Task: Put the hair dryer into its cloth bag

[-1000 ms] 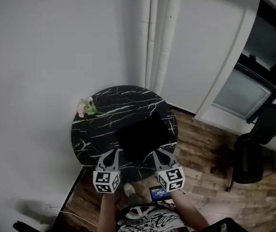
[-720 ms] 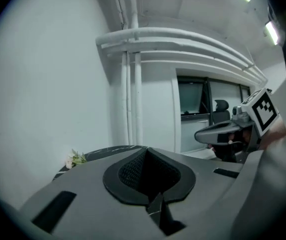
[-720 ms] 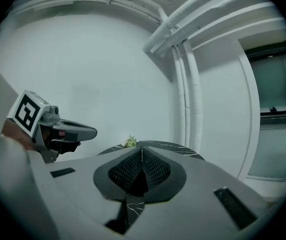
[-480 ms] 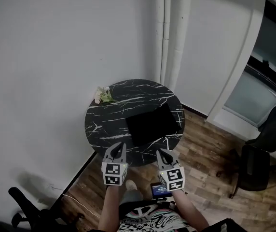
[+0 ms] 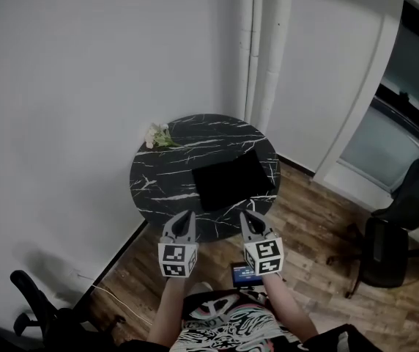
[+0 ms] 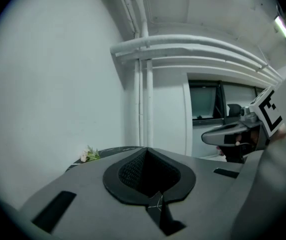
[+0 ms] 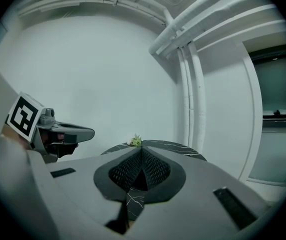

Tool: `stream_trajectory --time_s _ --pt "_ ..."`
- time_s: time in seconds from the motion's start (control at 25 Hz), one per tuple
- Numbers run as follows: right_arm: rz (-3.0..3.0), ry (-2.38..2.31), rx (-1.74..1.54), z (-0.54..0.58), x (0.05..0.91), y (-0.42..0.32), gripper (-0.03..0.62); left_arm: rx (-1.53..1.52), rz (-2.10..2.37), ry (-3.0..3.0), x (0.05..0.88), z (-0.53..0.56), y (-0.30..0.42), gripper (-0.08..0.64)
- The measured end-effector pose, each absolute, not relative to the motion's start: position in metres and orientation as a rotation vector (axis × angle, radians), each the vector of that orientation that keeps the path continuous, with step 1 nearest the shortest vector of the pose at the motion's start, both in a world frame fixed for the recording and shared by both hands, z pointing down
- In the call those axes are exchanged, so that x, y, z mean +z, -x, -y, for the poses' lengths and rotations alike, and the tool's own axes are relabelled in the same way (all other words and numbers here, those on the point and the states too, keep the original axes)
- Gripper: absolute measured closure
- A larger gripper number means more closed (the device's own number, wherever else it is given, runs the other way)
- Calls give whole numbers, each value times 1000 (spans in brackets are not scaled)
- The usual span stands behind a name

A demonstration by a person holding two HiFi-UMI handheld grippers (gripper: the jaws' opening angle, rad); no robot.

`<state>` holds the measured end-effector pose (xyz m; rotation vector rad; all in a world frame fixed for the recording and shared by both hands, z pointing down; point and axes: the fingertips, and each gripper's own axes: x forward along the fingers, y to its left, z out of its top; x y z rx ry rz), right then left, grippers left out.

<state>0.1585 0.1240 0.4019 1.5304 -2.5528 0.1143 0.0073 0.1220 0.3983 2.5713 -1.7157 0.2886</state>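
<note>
While the left tool [image 5: 185, 216] and right tool [image 5: 247, 215] are hovering just off the near edge of the round black bench [image 5: 158, 185], both are showing jaws pressed together, gripping nothing. Black cloth bag [image 5: 229, 185] is lying flat on the bench, right of centre. Flower sprig [image 5: 158, 134] is sitting at the bench's far-left rim. Hair dryer: cannot tell whether inside the bag.

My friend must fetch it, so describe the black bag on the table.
In the room's corner, by the white pipes, stands a round black marble table. The bag lies flat on its right half: plain matte black, unlike the white-veined top and the small flowers.
</note>
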Motion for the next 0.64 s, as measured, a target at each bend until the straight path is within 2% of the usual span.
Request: stream_trajectory --time_s 0.64 --pt "2559 -1502 116 -104 399 -169 572 297 1743 -2581 393 -100 -20 546"
